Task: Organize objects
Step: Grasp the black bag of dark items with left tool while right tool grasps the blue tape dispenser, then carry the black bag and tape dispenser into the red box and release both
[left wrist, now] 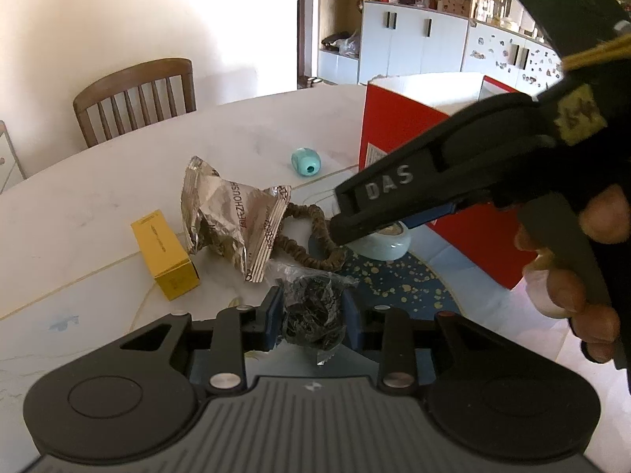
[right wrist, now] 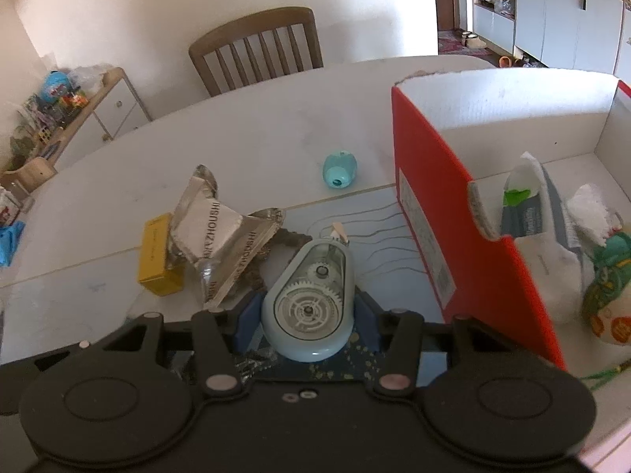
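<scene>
With the right gripper (right wrist: 311,315) clamped on the pale blue correction-tape dispenser (right wrist: 309,303) and the left gripper (left wrist: 311,311) squeezing a crinkly dark plastic-wrapped bundle (left wrist: 311,315) just above the surface (right wrist: 256,149), each should lift clear over the red cardboard box's wall (right wrist: 434,213) before its jaws let go.

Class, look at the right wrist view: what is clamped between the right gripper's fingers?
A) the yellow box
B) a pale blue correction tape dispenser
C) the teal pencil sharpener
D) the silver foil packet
B: the pale blue correction tape dispenser, gears visible through its clear window, sits pressed between the right gripper pads.
</scene>
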Demonstrator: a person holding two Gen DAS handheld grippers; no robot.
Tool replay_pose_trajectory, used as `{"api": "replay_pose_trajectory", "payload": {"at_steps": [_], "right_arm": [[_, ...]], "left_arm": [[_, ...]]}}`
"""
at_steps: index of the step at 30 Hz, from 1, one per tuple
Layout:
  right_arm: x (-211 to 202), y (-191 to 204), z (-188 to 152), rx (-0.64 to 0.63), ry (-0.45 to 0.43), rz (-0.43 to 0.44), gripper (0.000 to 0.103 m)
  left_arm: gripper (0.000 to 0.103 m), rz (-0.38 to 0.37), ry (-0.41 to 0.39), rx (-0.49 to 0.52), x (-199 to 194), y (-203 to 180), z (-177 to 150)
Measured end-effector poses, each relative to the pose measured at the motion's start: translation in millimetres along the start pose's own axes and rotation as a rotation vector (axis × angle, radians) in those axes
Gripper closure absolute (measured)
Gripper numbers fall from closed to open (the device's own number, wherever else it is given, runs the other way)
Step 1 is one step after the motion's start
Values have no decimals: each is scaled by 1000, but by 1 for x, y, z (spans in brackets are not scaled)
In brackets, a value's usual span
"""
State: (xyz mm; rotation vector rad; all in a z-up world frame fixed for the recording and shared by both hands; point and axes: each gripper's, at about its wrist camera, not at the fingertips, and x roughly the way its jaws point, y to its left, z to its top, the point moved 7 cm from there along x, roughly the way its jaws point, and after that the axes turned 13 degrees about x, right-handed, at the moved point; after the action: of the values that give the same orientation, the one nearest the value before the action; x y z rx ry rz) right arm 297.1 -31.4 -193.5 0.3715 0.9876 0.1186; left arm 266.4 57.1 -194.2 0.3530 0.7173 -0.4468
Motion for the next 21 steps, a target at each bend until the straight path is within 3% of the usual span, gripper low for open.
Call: {"api": "replay_pose_trajectory", "payload": {"at_steps": [21], "right_arm": [[-107,-10,6,-44,-64,142,52]], "left_arm": [[71,43,-60,-84,-79,-10,43]]}}
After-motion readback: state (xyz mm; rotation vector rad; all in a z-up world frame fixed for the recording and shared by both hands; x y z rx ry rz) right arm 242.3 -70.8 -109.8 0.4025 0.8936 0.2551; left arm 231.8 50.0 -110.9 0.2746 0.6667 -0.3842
